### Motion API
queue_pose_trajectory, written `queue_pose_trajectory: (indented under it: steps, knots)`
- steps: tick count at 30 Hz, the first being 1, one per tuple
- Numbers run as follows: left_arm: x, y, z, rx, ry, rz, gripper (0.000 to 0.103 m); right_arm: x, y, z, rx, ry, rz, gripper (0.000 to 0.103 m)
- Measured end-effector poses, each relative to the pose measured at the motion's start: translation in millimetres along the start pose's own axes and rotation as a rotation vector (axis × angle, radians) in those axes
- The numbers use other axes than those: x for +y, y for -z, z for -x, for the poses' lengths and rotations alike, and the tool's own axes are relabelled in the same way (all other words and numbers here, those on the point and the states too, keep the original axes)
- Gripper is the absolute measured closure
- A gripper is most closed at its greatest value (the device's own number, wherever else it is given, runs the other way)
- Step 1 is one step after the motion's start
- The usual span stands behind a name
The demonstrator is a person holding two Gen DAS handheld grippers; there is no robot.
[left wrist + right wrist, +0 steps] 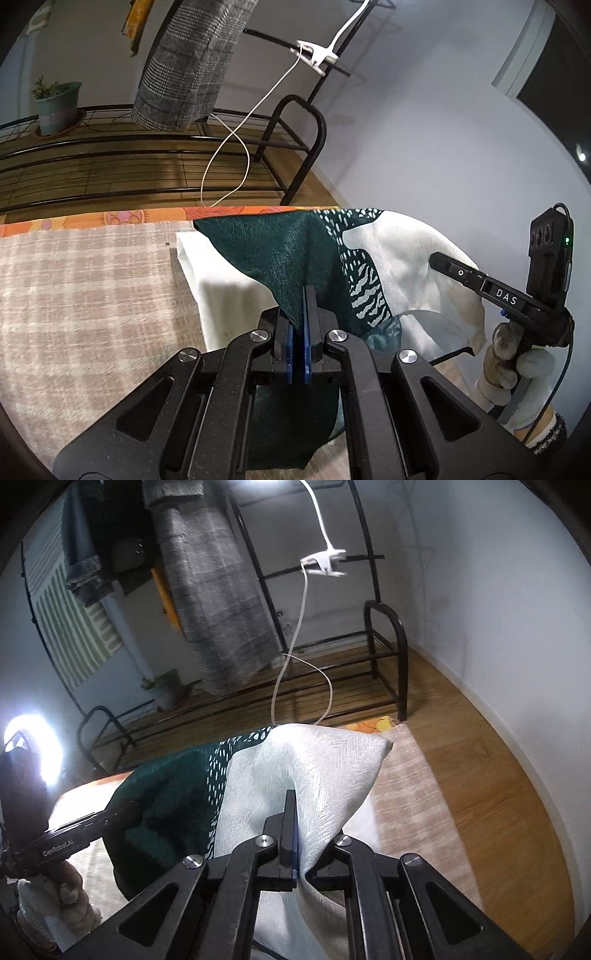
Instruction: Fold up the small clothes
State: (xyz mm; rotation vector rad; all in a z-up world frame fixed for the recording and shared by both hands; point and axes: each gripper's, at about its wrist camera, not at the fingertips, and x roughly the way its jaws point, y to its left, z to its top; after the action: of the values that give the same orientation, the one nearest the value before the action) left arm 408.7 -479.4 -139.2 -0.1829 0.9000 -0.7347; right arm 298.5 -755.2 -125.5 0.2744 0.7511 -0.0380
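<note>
While both claws have the cloth up off the surface, here is the scene from left to right:

Left of frame, left wrist view: beige-and-white checked blanket (85, 280) spread flat as the work surface, an orange patterned sheet (110, 218) peeking out along its far edge.

Centre, left wrist view: left gripper (301, 314), blue-padded fingers pressed together on the dark green part of the green-and-white patterned cloth (266, 254), pinching a raised peak of it.

Right of frame, left wrist view: right gripper body (495, 291) coming in from the right edge, held by a gloved hand (517, 365); its tips are hidden behind the white fabric here.

Lower left, right wrist view: the left gripper's black body (74, 834) reaching into the green side of the cloth (170, 794).

Centre, right wrist view: right gripper (291, 812) clamped on the white half, fabric tenting up over its fingers and spilling down between the arms.

Where the cloth is: lifted and stretched between the two grippers, its far end seemingly trailing on the blanket (406, 786).

Progress: early, by my read. No flat fold or crease visible yet; the cloth hangs rumpled.

Still to do: lay it down, bring edges together, flatten.

Upper background: black metal rack (388, 657), grey checked garment hanging (221, 590).
</note>
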Motion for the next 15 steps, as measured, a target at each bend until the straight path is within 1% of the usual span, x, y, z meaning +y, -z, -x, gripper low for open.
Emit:
queue_pose_trajectory:
  steps: [4,9,11,13,14,15]
  knots:
    - [1,3,-19,0.012,-0.042,-0.017,0.102,-11,1,-23,0.036,0.018,0.013,0.102]
    - [10,4,-27,0.016,-0.1,-0.02,0.102,-17,6,-44,0.065,0.038,0.02,0.102]
    - [11,5,-30,0.031,-0.121,-0.025,0.102,-15,8,-50,0.079,0.077,0.041,0.1]
    - [12,6,-29,0.038,-0.14,-0.031,0.094,-16,9,-53,0.092,0.118,0.045,0.088]
    - [11,7,-26,0.032,-0.15,-0.032,0.092,-17,9,-53,0.096,0.142,0.039,0.072]
    - [11,6,-25,0.027,-0.155,-0.033,0.087,-17,10,-52,0.094,0.154,0.035,0.069]
